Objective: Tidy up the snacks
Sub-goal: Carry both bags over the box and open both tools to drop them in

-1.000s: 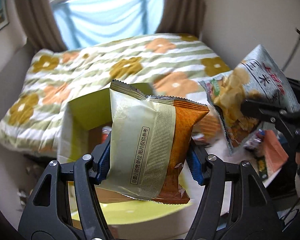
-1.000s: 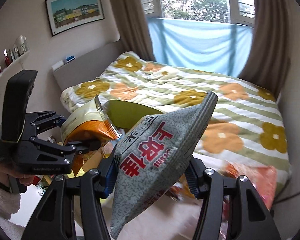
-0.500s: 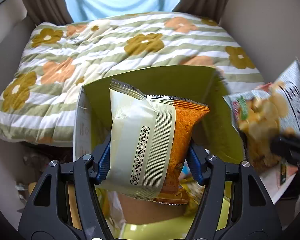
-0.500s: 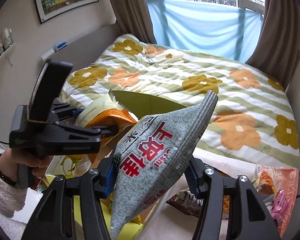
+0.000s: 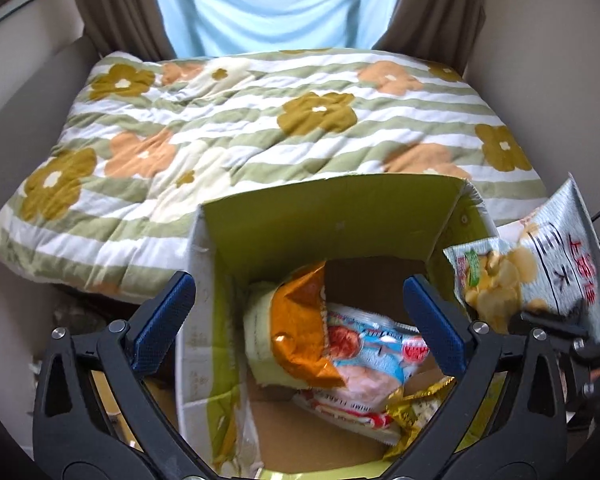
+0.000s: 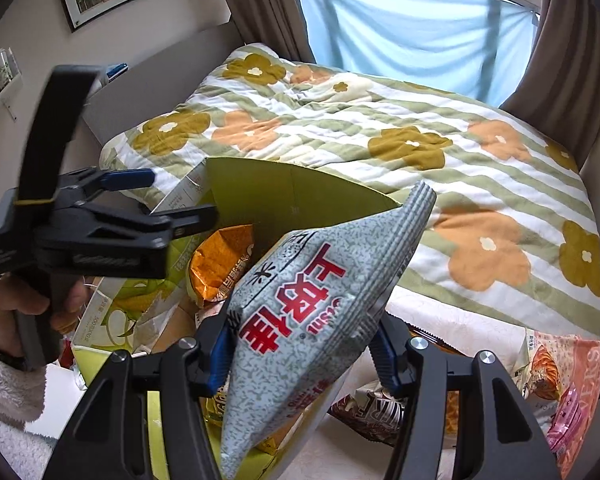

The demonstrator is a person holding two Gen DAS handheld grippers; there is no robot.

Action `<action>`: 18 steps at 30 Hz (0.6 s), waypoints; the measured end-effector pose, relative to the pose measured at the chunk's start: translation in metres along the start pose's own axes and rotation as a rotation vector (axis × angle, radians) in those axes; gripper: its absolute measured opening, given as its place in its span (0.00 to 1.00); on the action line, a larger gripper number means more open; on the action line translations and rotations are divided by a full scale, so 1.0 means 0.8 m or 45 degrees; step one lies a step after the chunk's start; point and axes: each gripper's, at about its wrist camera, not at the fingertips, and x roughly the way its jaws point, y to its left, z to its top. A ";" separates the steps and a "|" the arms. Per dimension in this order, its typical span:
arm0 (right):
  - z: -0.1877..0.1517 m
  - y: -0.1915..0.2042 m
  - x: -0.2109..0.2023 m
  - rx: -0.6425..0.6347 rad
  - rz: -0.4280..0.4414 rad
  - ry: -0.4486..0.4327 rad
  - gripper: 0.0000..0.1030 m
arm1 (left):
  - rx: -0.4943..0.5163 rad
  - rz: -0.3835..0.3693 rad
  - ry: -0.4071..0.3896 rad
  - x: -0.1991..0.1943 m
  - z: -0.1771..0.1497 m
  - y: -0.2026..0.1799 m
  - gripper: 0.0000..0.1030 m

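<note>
My left tongs (image 5: 299, 322) are opening over the green box (image 5: 328, 220), nothing between them, and the orange-and-cream snack bag (image 5: 296, 344) lies inside on the other packets. My right tongs (image 6: 300, 356) grip the grey chip bag (image 6: 312, 304) just beside the box's right wall. I judge the next move is to carry it over the opening and let go clear of the flap.
</note>
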 end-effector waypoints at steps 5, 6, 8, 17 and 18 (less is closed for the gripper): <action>0.018 -0.006 0.016 0.022 0.034 0.016 0.52 | -0.022 0.047 0.005 -0.017 -0.014 0.004 1.00; 0.020 -0.006 0.018 0.024 0.041 0.020 0.52 | -0.039 0.037 0.015 -0.018 -0.017 0.006 1.00; 0.026 -0.005 0.023 0.018 0.042 0.012 0.52 | -0.072 0.029 0.036 -0.018 -0.022 0.012 1.00; 0.021 -0.002 0.015 0.001 0.006 -0.036 1.00 | -0.107 0.070 0.032 -0.039 -0.038 0.019 1.00; 0.018 0.000 0.011 -0.002 0.005 -0.044 1.00 | -0.107 0.079 0.028 -0.042 -0.040 0.018 1.00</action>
